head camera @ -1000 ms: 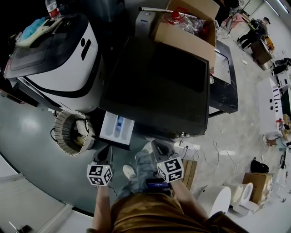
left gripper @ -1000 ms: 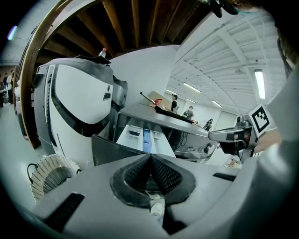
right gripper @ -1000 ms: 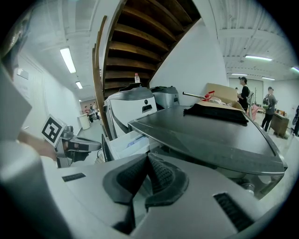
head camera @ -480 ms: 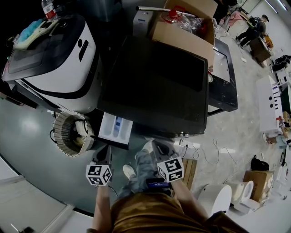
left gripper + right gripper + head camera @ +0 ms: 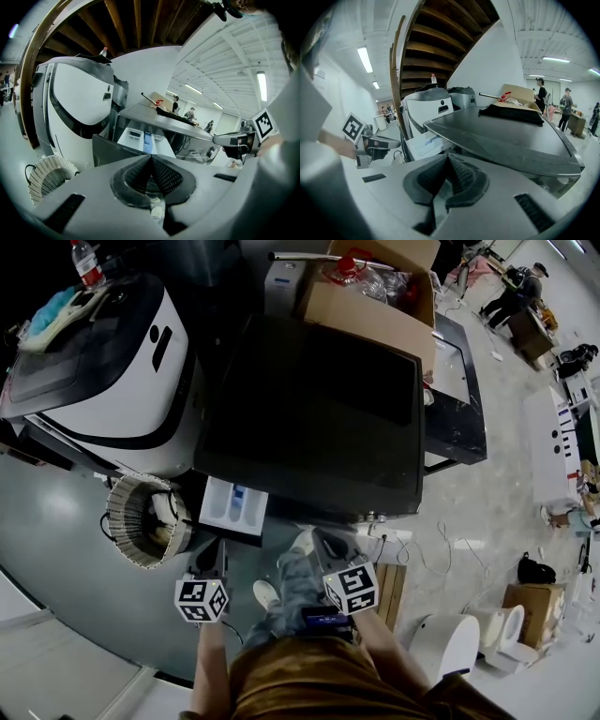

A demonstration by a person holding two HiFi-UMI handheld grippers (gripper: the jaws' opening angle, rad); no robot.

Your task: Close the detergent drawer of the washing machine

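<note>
The dark washing machine (image 5: 309,418) fills the middle of the head view. Its white detergent drawer (image 5: 232,507), with a blue insert, stands pulled out at the front left corner. My left gripper (image 5: 214,551) hovers just below the drawer's front, apart from it, jaws shut and empty. My right gripper (image 5: 323,542) is held to the right, below the machine's front edge, also shut and empty. In the left gripper view the drawer (image 5: 144,139) lies straight ahead past the closed left gripper (image 5: 151,157). In the right gripper view the drawer (image 5: 423,143) sits left of the right gripper (image 5: 449,158).
A white appliance (image 5: 112,371) stands left of the washer, with a water bottle (image 5: 84,263) on it. A woven round basket (image 5: 145,519) sits on the floor by the drawer. A cardboard box (image 5: 375,292) rests behind the washer. People stand at the far right.
The head view has shifted slightly, so the machines sit a little further left in frame. Both grippers hold about the same place and the drawer stays pulled out.
</note>
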